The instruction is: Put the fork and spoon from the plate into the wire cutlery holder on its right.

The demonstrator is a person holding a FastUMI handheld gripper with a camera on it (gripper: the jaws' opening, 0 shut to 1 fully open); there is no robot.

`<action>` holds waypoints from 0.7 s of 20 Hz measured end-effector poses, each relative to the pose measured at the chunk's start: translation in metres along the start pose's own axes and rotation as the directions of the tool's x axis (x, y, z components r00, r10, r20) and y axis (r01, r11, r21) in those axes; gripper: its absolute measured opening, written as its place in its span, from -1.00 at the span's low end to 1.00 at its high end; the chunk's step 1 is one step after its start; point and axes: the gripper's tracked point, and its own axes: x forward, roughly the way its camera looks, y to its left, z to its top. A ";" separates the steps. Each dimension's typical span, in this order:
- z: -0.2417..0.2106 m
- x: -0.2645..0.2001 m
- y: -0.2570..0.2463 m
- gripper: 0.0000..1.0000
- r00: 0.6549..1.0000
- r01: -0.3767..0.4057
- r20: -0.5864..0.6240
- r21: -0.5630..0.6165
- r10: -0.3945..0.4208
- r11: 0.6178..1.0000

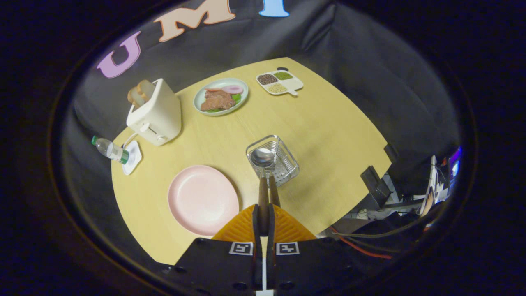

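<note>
Pale wood is what we see of the tabletop (328, 135), with a pink plate (203, 200) lying bare at its near left. Just right of the plate stands the wire holder (274, 159). Our jaws are pressed nearly together, pinching two brown handles side by side between the fingers (246, 226); the gripper (264, 213) hangs above the near edge of the tabletop. The spoon (262, 158) reaches forward from the fingers, its bowl over the holder's near left corner. We take the second handle for the fork (273, 193), though its head is hidden against the wire. Whether either touches the holder we cannot tell.

Far left stands a cream toaster (156, 113) with bread (141, 93) in its slot. Near it a bottle (110, 149) lies on a white coaster (133, 158). Farther off we see a plate of food (221, 97) and, to its right, a divided tray (280, 82) of grains.
</note>
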 end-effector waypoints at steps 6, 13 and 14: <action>0.010 0.011 0.003 -0.82 0.999 -0.023 -0.043 0.053 0.026 0.998; 0.014 0.019 0.003 -0.82 0.997 -0.026 -0.075 0.070 0.031 0.997; 0.015 0.020 0.002 -0.82 0.996 -0.027 -0.080 0.075 0.033 0.997</action>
